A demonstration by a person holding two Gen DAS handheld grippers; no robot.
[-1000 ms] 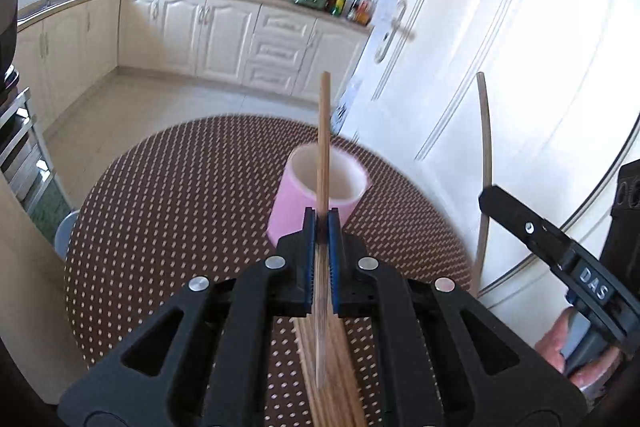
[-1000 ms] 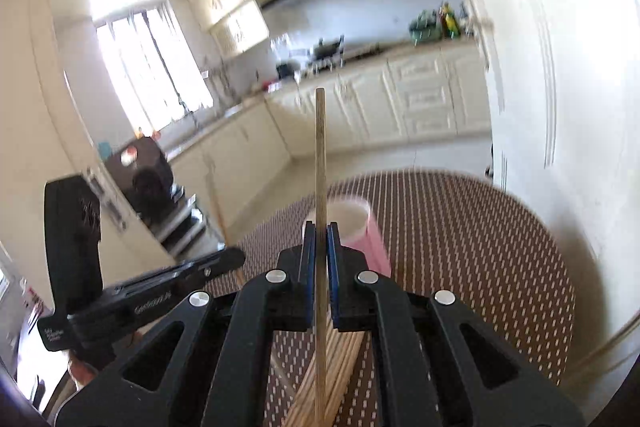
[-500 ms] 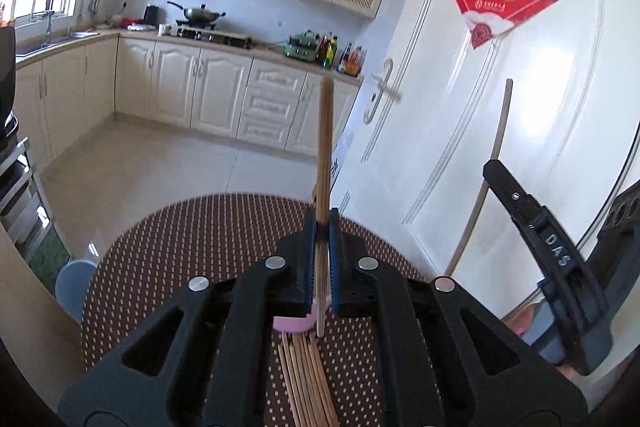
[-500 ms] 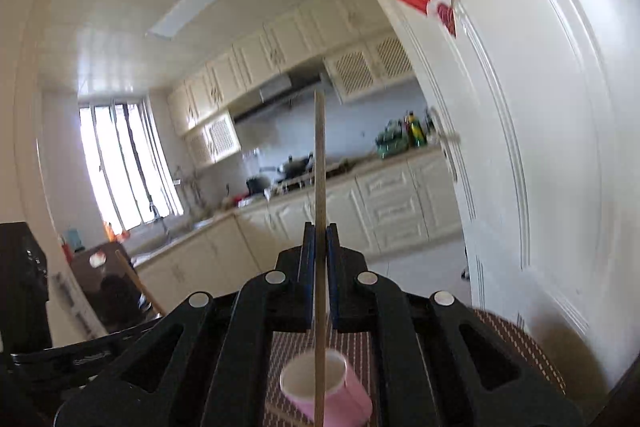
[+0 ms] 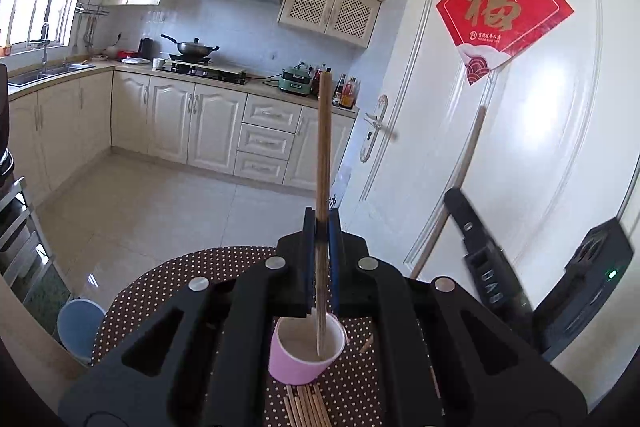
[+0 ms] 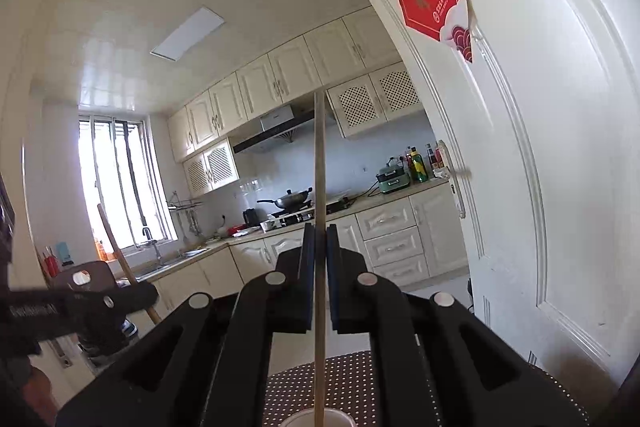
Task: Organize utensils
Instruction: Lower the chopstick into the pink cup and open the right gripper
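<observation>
The left claw is pinched tight on a dark wooden chopstick that stands nearly upright, its lower tip hanging over the mouth of the pink cup at 6 o'clock. The right claw likewise clamps a paler chopstick (its lower end dips toward the cup's rim). More loose chopsticks lie on the dotted desk, just at 6 o'clock of the cup.

A cup stands on the table, chopsticks lying before it.
</observation>
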